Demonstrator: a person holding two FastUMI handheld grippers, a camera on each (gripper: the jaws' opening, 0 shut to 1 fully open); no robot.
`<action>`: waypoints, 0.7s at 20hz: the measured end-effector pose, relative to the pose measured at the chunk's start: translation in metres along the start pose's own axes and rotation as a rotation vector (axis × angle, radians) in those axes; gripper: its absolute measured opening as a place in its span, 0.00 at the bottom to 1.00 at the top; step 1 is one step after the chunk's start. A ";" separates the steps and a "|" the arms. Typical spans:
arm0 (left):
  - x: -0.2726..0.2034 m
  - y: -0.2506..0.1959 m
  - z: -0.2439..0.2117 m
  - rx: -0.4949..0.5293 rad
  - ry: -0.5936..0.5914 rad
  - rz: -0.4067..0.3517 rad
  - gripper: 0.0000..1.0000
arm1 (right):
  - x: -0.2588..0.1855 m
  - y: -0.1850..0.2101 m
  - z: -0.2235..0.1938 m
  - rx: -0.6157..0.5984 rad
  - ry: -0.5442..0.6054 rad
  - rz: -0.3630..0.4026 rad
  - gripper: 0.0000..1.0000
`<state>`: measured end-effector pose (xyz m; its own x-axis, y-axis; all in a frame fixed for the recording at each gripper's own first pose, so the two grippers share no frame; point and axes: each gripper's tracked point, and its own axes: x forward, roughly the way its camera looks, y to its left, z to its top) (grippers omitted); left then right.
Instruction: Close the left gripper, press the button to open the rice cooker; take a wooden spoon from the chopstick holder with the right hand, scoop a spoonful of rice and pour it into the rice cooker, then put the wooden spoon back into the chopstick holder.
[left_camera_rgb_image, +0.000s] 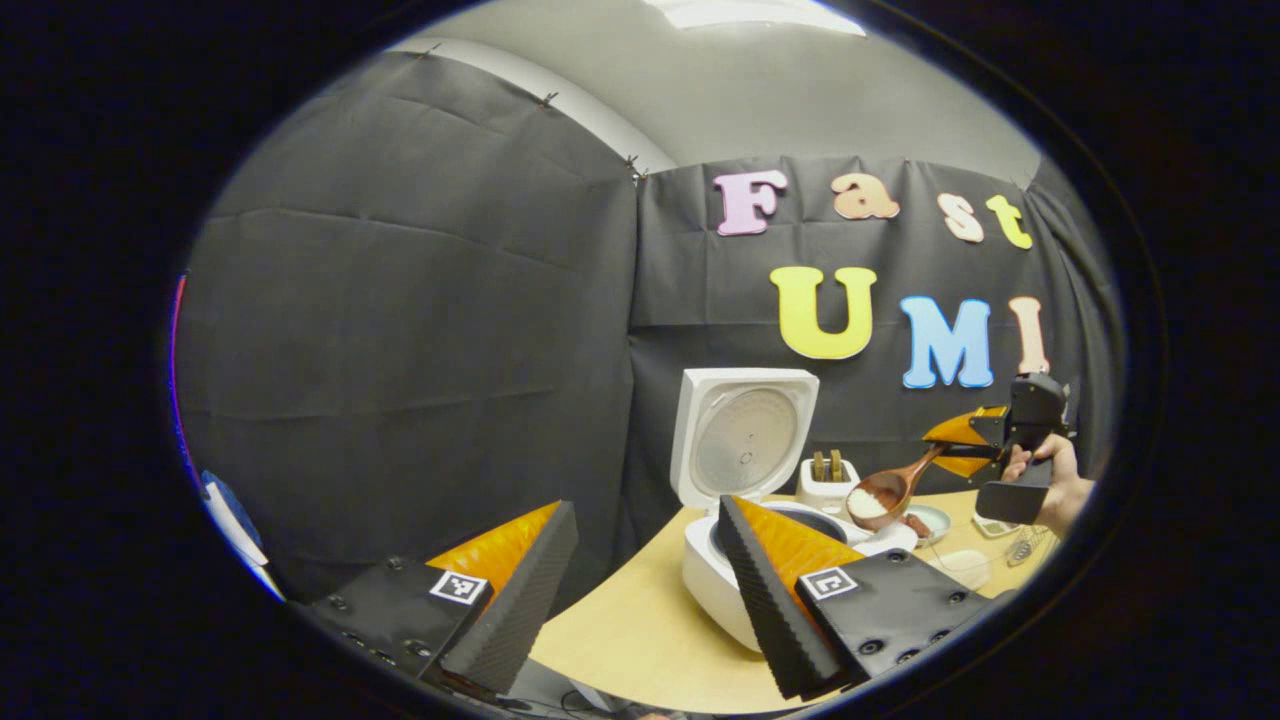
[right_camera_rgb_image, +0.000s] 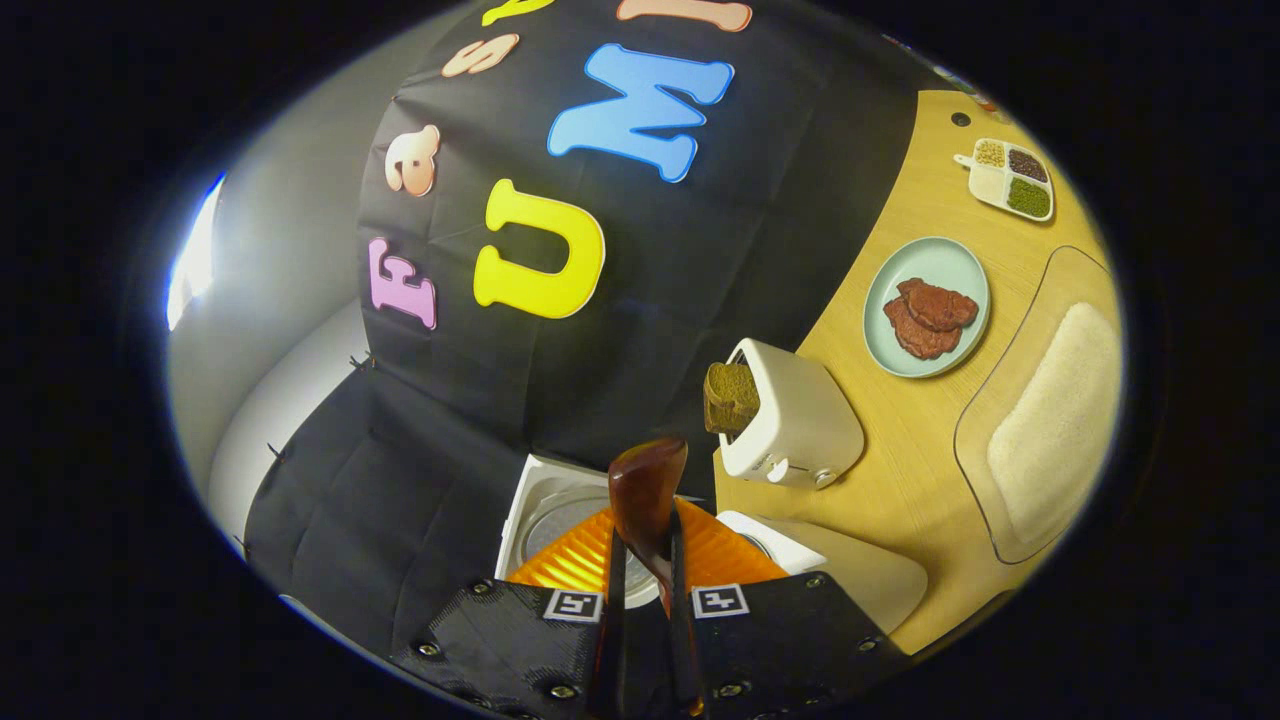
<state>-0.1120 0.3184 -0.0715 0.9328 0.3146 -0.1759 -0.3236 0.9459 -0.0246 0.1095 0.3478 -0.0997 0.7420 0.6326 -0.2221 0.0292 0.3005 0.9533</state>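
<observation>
Now the right gripper (right_camera_rgb_image: 645, 590) is pinching the stiff, light wooden spoon (left_camera_rgb_image: 890, 492) by its handle, carrying loose rice beside the open rice cooker (left_camera_rgb_image: 745, 470); the left gripper (left_camera_rgb_image: 640, 590) is hanging spread.

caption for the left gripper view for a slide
Right tongs tip a wooden spoon of rice over the open rice cooker.

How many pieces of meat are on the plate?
2. Both lie on the round plate beyond the toaster, one piece of meat overlapping the other piece. More could be hidden underneath.
</observation>
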 end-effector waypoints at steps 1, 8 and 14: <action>-0.002 0.004 -0.001 0.000 0.002 0.010 0.98 | 0.006 -0.001 -0.005 -0.009 0.010 -0.004 0.18; -0.010 0.037 -0.010 0.007 0.030 0.088 0.98 | 0.053 -0.002 -0.054 -0.216 0.098 -0.029 0.18; -0.009 0.051 -0.023 -0.016 0.059 0.130 1.00 | 0.083 0.001 -0.090 -0.555 0.168 -0.040 0.18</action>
<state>-0.1409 0.3619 -0.0939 0.8723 0.4284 -0.2358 -0.4437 0.8961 -0.0134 0.1103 0.4650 -0.1353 0.6298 0.7041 -0.3278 -0.3342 0.6267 0.7040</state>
